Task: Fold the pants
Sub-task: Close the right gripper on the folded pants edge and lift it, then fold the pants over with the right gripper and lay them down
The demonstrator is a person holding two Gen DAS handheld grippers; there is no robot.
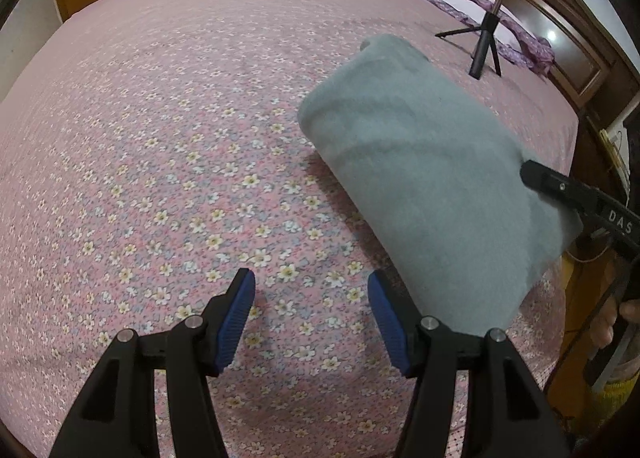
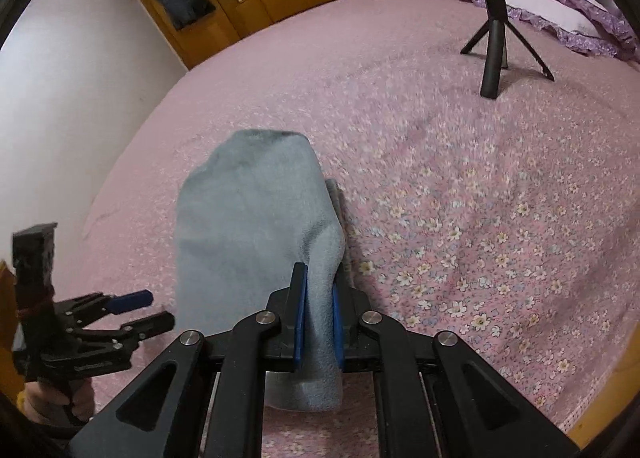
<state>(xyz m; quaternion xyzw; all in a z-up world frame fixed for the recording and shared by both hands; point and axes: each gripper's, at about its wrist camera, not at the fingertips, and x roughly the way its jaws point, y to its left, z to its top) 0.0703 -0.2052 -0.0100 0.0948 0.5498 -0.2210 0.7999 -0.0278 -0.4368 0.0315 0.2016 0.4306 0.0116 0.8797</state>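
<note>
While the pants (image 2: 256, 234) hang as a compact grey bundle, lifted off the bed (image 1: 160, 138) near its near right edge, the fold itself looks mostly done and the step in hand seems to be carrying or placing them. The right gripper (image 2: 318, 322) is clamped on the bundle's near end, cloth pinched between its blue pads. Next it likely needs to lower the pants flat on the bed and let go. The left gripper (image 1: 311, 318) hovers just beside, jaws wide apart, holding nothing. A tripod (image 2: 496, 46) stands toward the far edge.
</note>
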